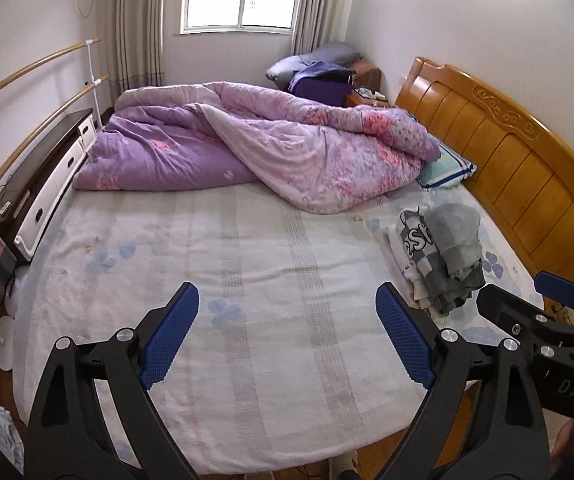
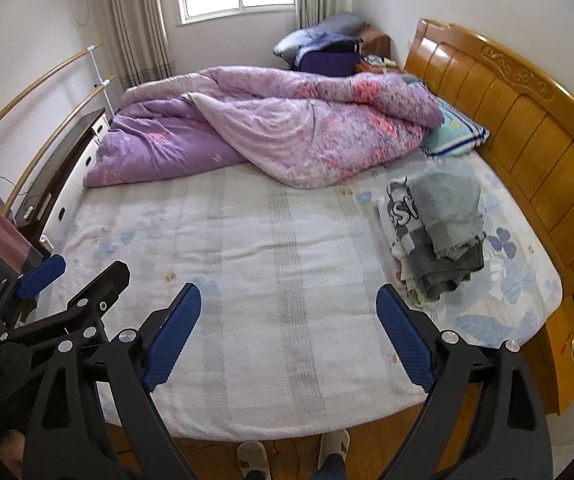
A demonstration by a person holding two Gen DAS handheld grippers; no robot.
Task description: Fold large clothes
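A small pile of clothes lies at the right side of the bed: a grey garment on top of a white and grey checked one with dark lettering. The pile also shows in the right wrist view. My left gripper is open and empty above the near part of the bed, left of the pile. My right gripper is open and empty above the bed's near edge. Each gripper shows at the edge of the other's view: the right one, the left one.
The bed has a pale sheet with blue flowers. A purple floral quilt is bunched along the far side, beside a blue pillow. A wooden headboard stands on the right, a dark-topped drawer unit on the left.
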